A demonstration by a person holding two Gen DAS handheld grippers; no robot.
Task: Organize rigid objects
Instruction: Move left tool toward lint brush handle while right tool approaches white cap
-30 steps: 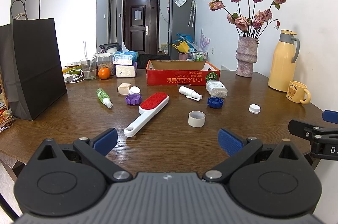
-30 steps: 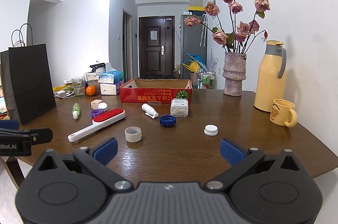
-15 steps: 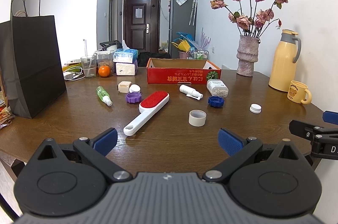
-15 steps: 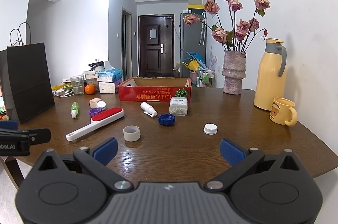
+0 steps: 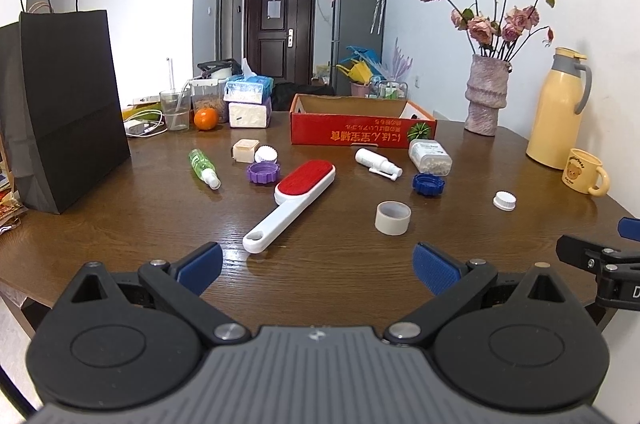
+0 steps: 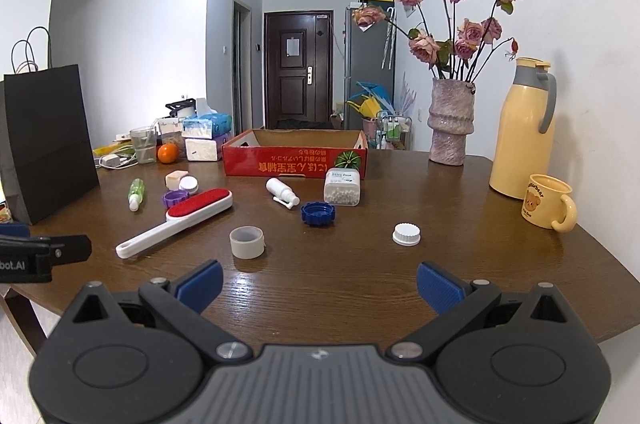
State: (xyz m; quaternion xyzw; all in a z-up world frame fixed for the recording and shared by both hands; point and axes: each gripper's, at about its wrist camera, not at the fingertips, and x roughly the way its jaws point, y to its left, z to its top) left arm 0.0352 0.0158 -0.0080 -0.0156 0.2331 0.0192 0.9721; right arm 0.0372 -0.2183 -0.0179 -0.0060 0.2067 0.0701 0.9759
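Small objects lie scattered on the brown table: a red-and-white lint brush (image 5: 294, 198) (image 6: 180, 220), a tape roll (image 5: 393, 217) (image 6: 247, 242), a blue cap (image 5: 429, 183) (image 6: 317, 213), a white cap (image 5: 504, 201) (image 6: 406, 234), a white spray bottle (image 5: 377, 163) (image 6: 282, 191), a clear pill box (image 5: 429, 156) (image 6: 342, 187), a green bottle (image 5: 202, 167) and a purple cap (image 5: 263, 172). An open red cardboard box (image 5: 360, 130) (image 6: 296, 160) stands behind them. My left gripper (image 5: 318, 266) and right gripper (image 6: 318, 282) are both open and empty above the table's near edge.
A black paper bag (image 5: 64, 112) stands at the left. A vase of roses (image 6: 450, 122), a yellow thermos (image 6: 522, 130) and a yellow mug (image 6: 548, 202) stand at the right. Tissue packs, a glass and an orange (image 5: 206, 119) sit at the back left.
Both grippers have moved slightly forward toward the table; the objects appear a little nearer. Nothing on the table has moved.
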